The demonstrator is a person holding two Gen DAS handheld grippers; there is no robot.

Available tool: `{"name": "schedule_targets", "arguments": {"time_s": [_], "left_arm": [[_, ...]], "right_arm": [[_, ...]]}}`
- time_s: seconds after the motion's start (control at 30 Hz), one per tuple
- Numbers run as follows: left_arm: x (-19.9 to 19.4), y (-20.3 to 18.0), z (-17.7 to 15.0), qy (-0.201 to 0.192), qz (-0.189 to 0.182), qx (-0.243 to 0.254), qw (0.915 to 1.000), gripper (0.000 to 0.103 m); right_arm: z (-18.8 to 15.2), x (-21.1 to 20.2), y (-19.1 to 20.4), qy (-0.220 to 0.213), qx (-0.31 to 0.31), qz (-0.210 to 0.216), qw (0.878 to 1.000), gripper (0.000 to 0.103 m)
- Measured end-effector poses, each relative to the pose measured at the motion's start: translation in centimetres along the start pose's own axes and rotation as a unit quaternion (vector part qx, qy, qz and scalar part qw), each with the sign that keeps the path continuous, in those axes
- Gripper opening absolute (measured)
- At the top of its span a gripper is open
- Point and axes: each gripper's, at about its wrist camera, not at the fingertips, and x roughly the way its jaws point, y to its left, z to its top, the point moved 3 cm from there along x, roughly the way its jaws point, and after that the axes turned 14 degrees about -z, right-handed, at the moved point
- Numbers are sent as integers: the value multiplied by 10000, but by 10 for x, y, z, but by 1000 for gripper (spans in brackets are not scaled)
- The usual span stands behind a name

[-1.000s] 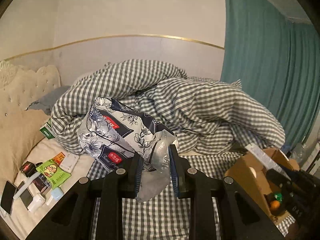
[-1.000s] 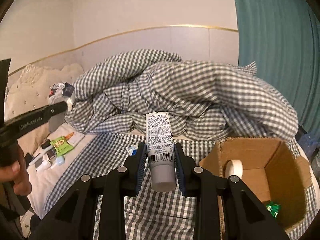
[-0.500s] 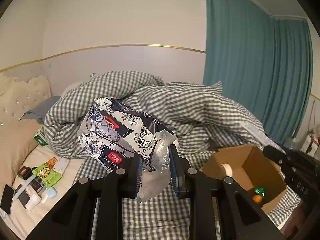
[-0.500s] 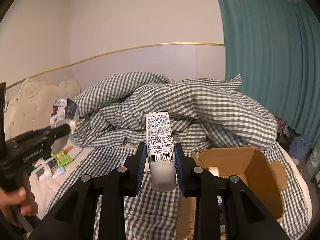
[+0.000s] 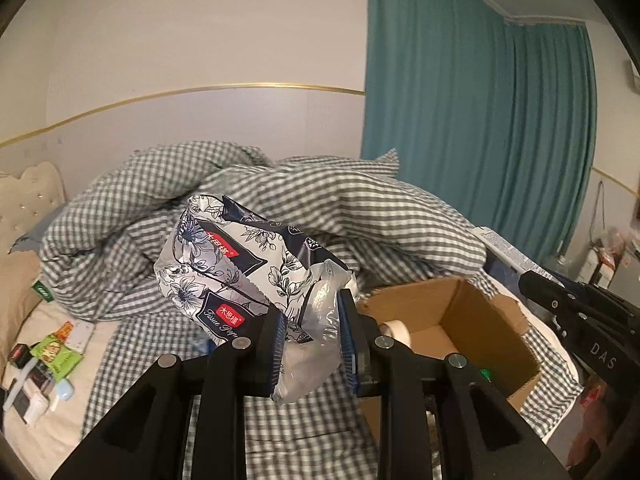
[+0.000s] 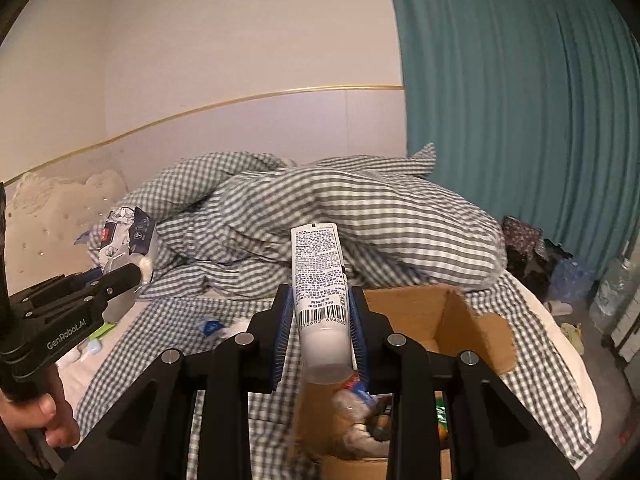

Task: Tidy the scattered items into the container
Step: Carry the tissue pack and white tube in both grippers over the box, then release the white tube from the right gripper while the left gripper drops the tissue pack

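Observation:
My left gripper (image 5: 311,334) is shut on the clear plastic end of a floral tissue pack (image 5: 240,268), which hangs in the air above the bed. Just right of it sits the open cardboard box (image 5: 476,320), with a roll of tape (image 5: 394,330) inside. My right gripper (image 6: 319,332) is shut on a white tube (image 6: 320,284) with a barcode, held upright over the near edge of the same cardboard box (image 6: 460,320). The left gripper (image 6: 116,280) and its tissue pack (image 6: 128,236) also show at the left of the right wrist view.
A rumpled grey checked duvet (image 5: 280,208) fills the back of the bed. Several small items (image 5: 48,360) lie on the cream sheet at the left. A teal curtain (image 6: 520,120) hangs at the right, with water bottles (image 6: 608,284) on the floor. A person's hand (image 6: 36,416) grips the left handle.
Both grippers have swung to the right with their loads. The cardboard box has come nearer and now lies under the tube and beside the tissue pack.

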Motion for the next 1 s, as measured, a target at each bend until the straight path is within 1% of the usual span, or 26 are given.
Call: {"name": "schedule_targets", "arguments": {"time_s": [0.2,0.37,0.6,0.8,0.83,0.9,0.93,0.97,1.0], "left_arm": [[34,-26,-4,187,-208,28,9996,25],[57,-47,-10,366,-323,166,9987,25],[90,-68,-19,616,-440,202,9969,25],[109,-79,-26,782,-512,283,9952,25],[112,-81,-27,806,-521,297,9949,25],[116,-83,-28,839,-531,321,9945,25],[118,-85,-28,854,-540,322,9944,25],[120,-86,-29,865,-548,323,9942,25],[121,-88,-29,878,-557,331,9940,25]], "right_arm": [[-9,19,-41,197,134,-270,9994,28],[-22,41,-67,431,313,-376,9979,28],[-42,74,-85,822,342,-395,9953,28],[-58,95,-97,1030,440,-414,9928,28],[-59,96,-98,1042,462,-410,9926,30],[-61,100,-102,1068,518,-444,9919,52],[-62,101,-105,1057,544,-469,9918,72],[-63,99,-108,999,570,-496,9921,78],[-62,98,-110,969,576,-501,9924,78]]}}
